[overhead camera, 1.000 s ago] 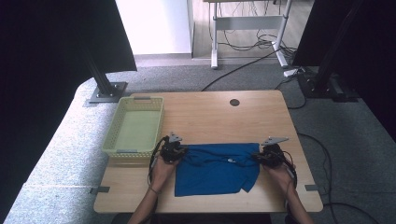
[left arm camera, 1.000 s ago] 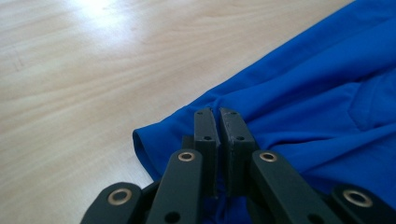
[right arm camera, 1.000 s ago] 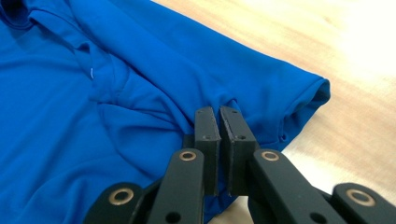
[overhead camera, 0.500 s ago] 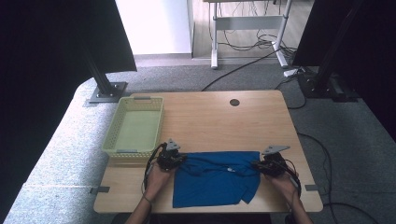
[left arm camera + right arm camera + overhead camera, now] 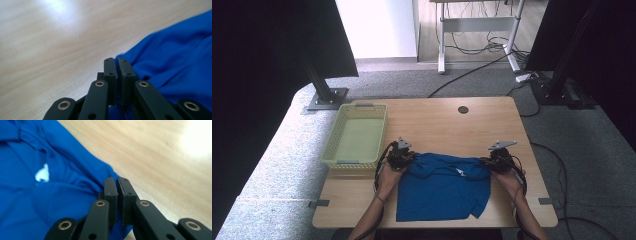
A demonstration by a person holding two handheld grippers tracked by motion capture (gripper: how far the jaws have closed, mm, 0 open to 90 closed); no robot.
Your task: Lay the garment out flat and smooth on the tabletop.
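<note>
I had the left gripper [image 5: 403,158] pinched tight on the far left corner of the blue shirt [image 5: 442,187], and the right gripper [image 5: 495,163] clamped the same way on its far right corner, jaws pressed together with cloth between them. The shirt lay spread on the near part of the wooden table [image 5: 437,125], its front edge near the table's near edge, just beside the yellow basket [image 5: 357,137].

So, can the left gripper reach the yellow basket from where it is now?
Probably yes. The left gripper sits just beside the yellow basket, with bare table between them. But its jaws are shut on the blue shirt, so the shirt would come along unless released.
</note>
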